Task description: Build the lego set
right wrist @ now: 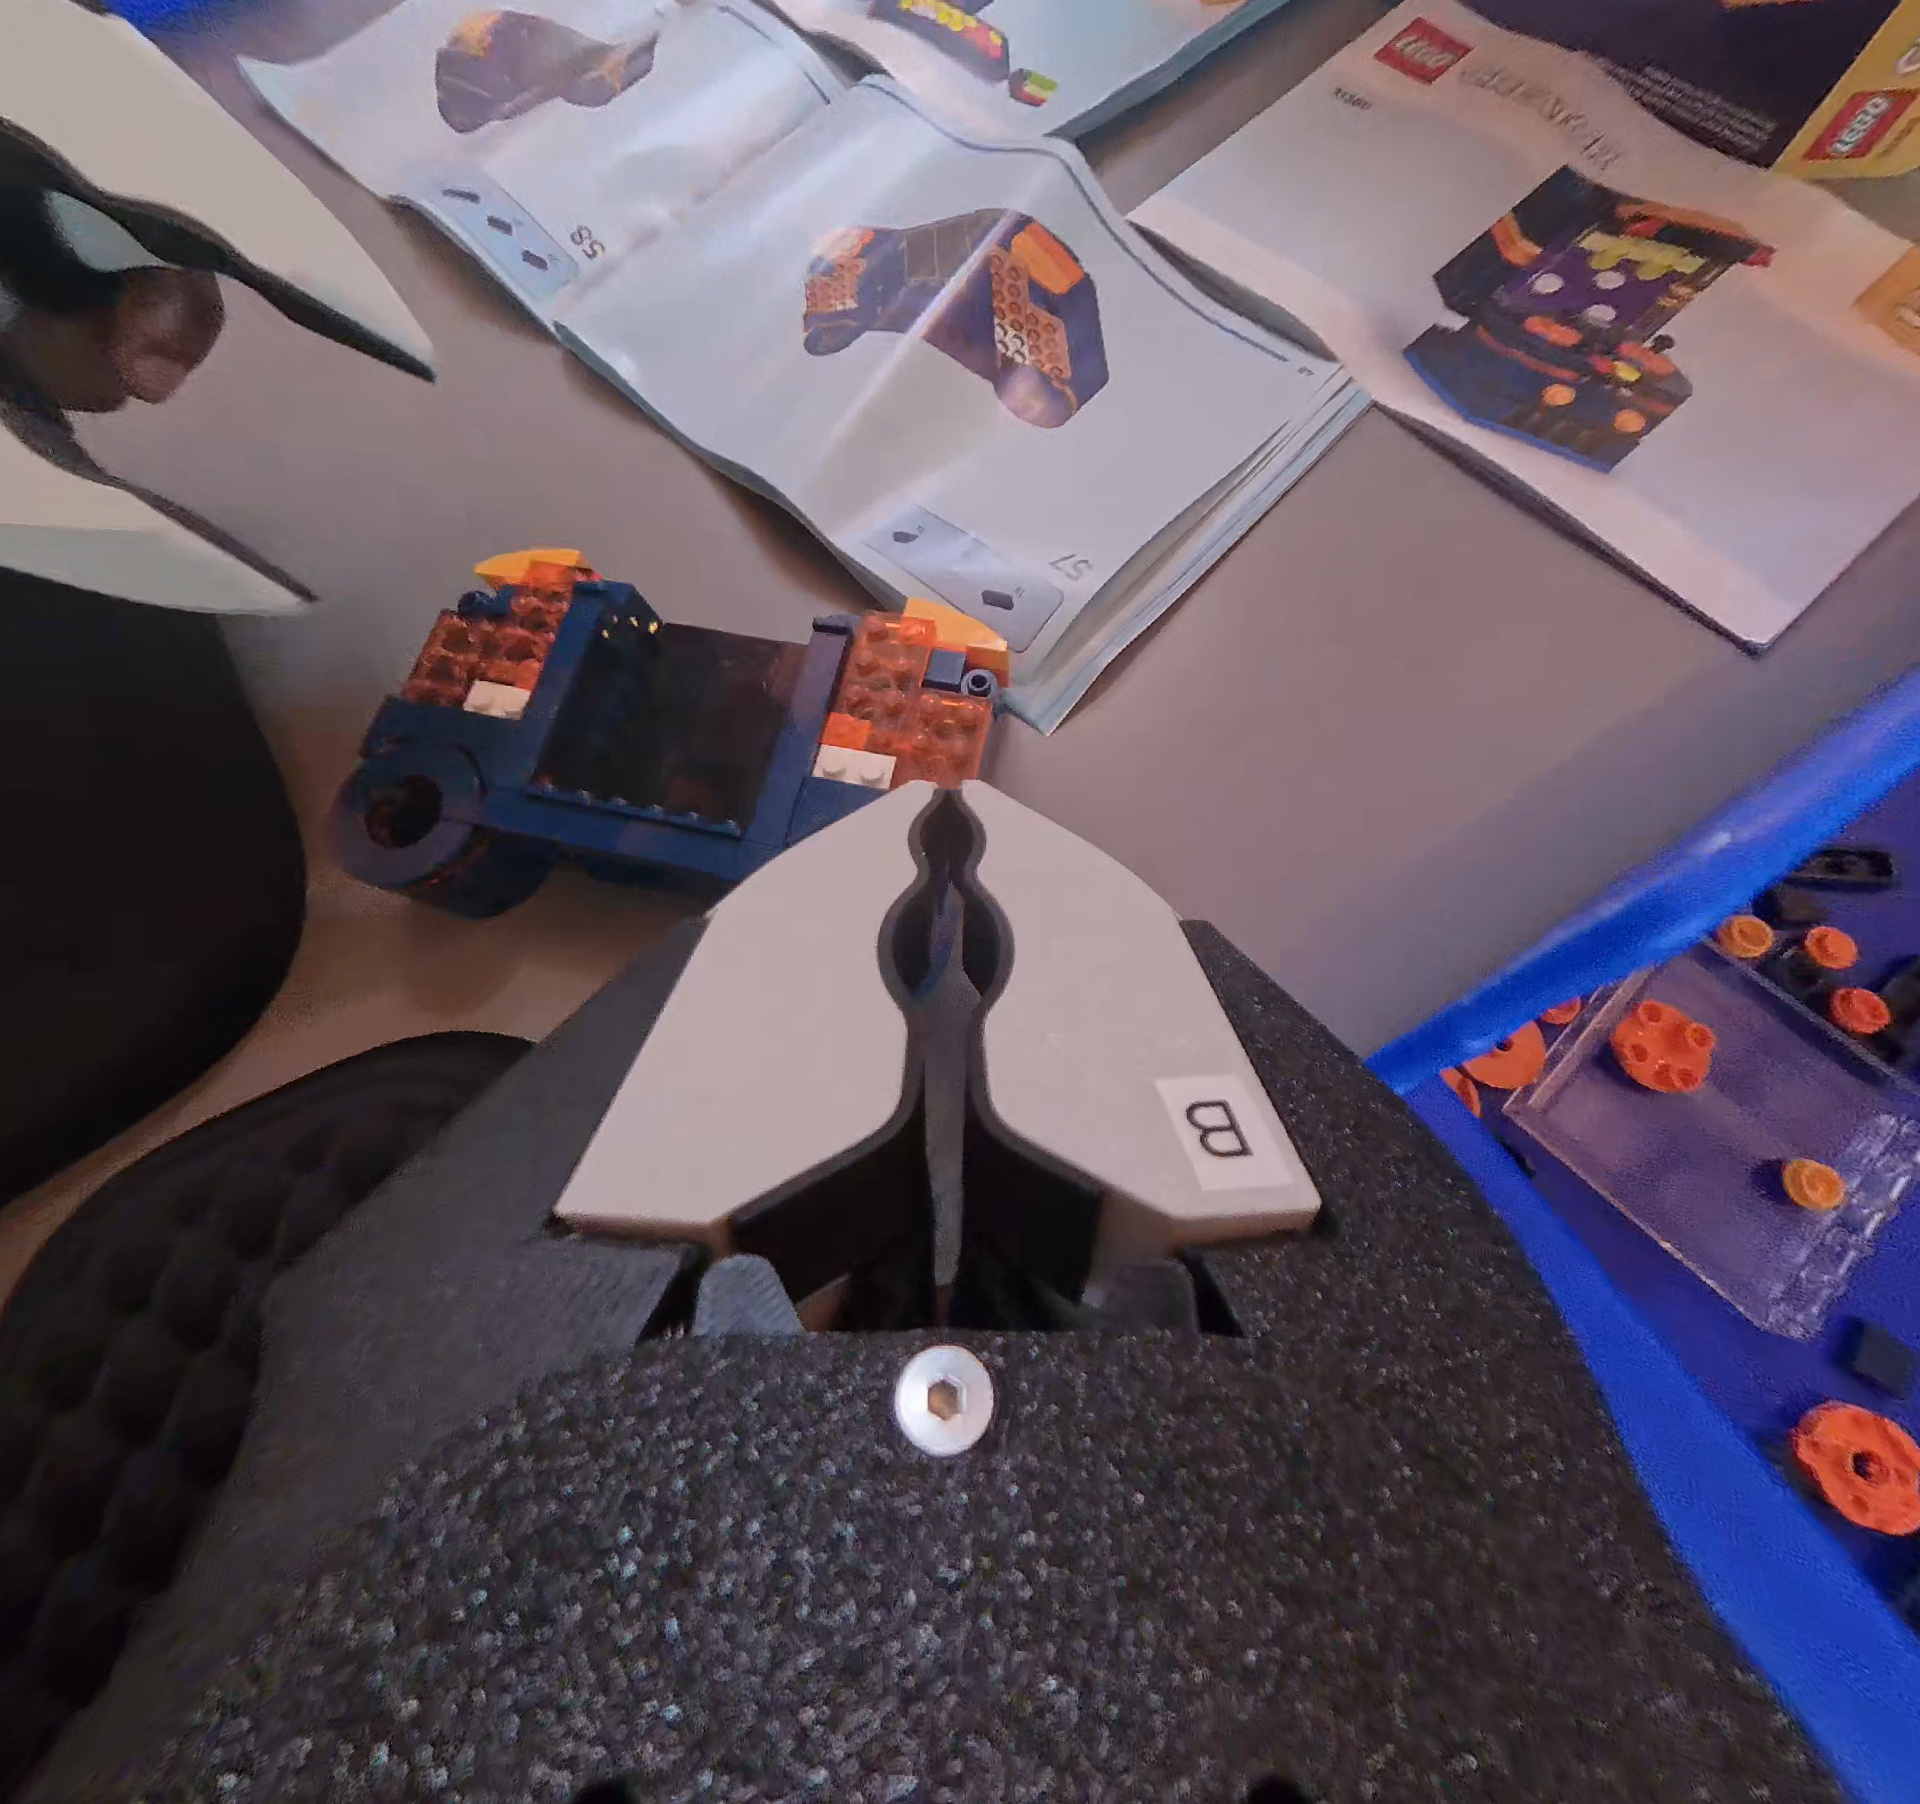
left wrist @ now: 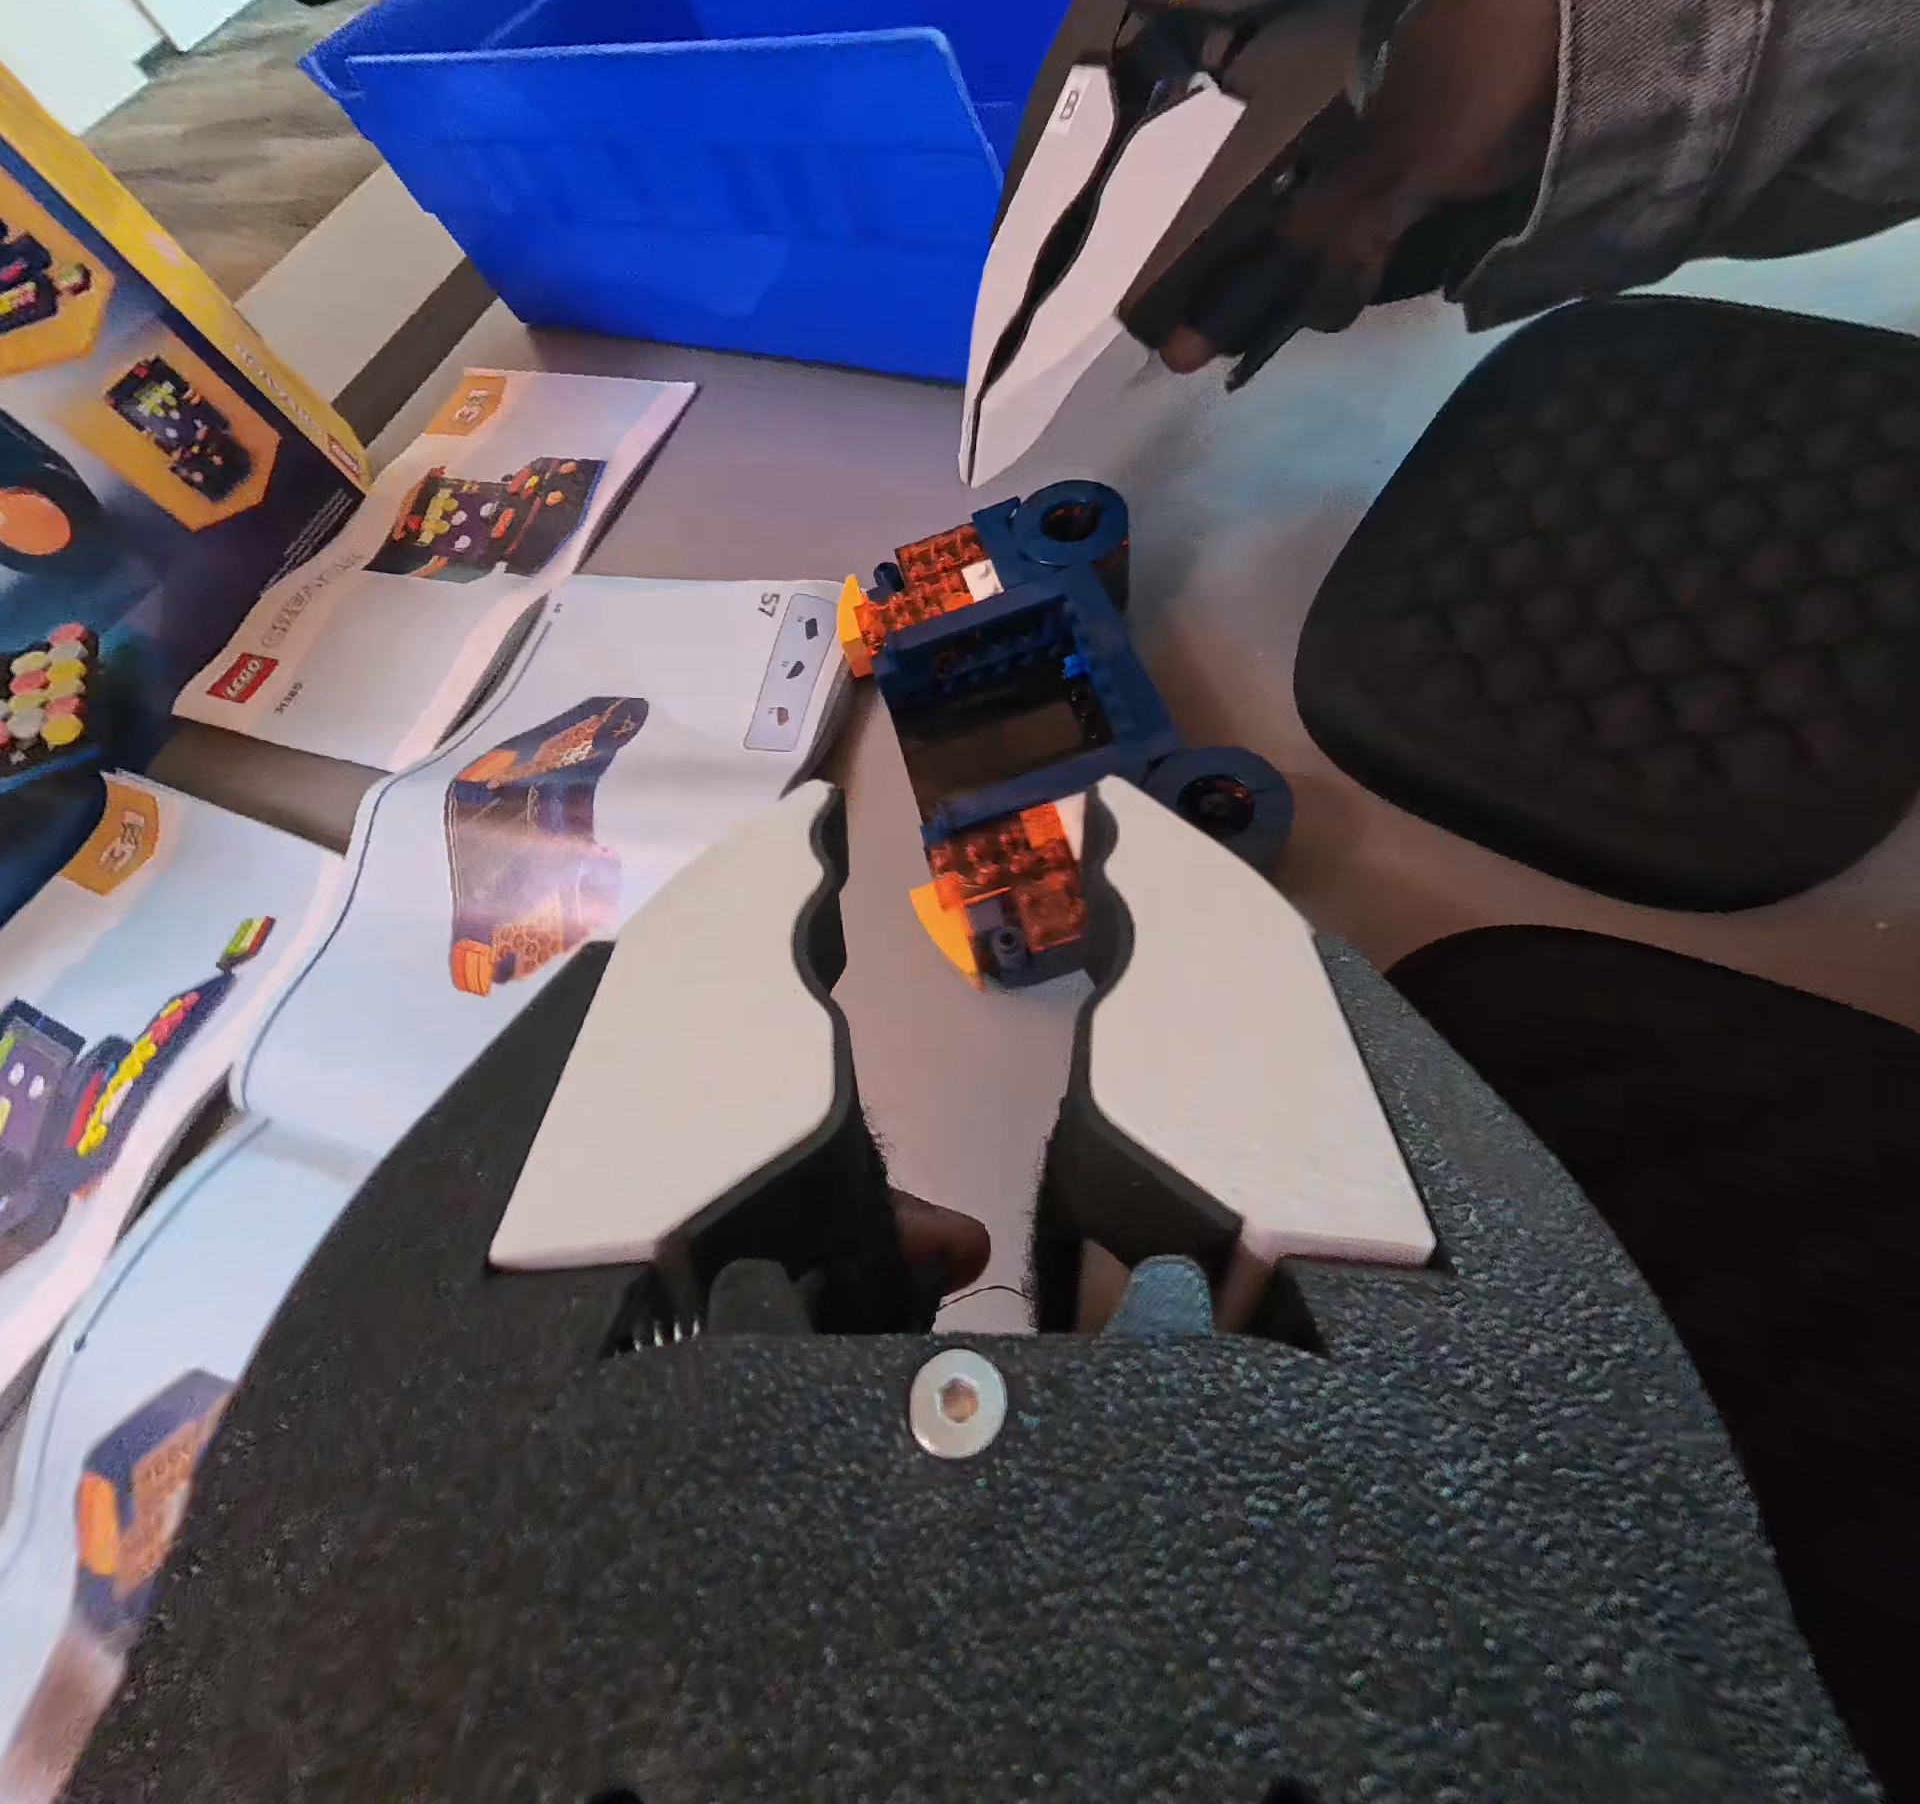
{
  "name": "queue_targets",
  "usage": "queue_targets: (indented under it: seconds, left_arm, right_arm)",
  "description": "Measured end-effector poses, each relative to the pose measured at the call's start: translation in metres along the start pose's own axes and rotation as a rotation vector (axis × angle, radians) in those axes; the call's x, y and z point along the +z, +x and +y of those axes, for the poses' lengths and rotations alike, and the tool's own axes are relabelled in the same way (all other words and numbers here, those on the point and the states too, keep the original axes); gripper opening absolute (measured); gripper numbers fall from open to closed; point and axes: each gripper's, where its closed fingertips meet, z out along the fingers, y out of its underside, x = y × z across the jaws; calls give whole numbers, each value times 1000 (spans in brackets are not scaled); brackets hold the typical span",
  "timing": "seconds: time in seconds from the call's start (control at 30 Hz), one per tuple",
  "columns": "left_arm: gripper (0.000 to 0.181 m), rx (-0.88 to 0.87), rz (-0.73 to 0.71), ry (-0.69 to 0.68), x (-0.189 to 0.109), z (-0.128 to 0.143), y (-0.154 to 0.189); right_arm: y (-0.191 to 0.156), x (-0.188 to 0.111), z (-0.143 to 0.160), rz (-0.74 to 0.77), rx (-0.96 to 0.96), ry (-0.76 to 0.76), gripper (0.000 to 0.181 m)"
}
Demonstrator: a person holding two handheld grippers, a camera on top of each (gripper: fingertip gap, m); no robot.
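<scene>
A partly built dark blue and orange lego model (left wrist: 1018, 674) lies on the grey table, with a round dark blue wheel at each end; it also shows in the right wrist view (right wrist: 665, 705). My left gripper (left wrist: 966, 804) is open, its fingers on either side of the model's near orange end, not closed on it. My right gripper (right wrist: 943, 796) is shut and hovers just over the model's other end; it also shows in the left wrist view (left wrist: 975, 476). A dark blue sliver shows in its finger gap; I cannot tell if it is a held piece.
Blue bins (left wrist: 665, 165) stand behind the model. One bin (right wrist: 1662, 881) holds loose orange round pieces (right wrist: 1657, 1042) and a clear plate (right wrist: 1766, 1162). Open instruction booklets (right wrist: 935, 352) and the set's box (left wrist: 156, 300) lie to the side. A black chair (left wrist: 1621, 611) is at the table's edge. About 12 cm separates my left fingertips from my right.
</scene>
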Motion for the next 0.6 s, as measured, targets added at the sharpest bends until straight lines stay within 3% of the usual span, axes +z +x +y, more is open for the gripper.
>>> queue_targets:
  seconds: [0.23,0.37,0.4,0.47,0.53,0.6]
  left_arm:
    - [61,-99,-43,-61,-1,20,14]
    - [73,-158,-77,-110,-6,31,15]
    - [74,-172,-75,-115,-6,32,17]
    - [74,-147,-86,-152,-2,37,19]
    - [73,-105,-68,-198,2,41,24]
    - [69,-96,-57,-234,5,46,24]
  right_arm:
    - [0,1,7,19,-56,-53,0]
    - [8,-4,4,12,51,16,0]
    - [9,-4,7,3,80,8,9]
    - [0,-2,13,-98,169,-15,20]
    - [-14,-3,14,-207,240,-14,19]
    - [-19,-6,18,-222,247,-33,14]
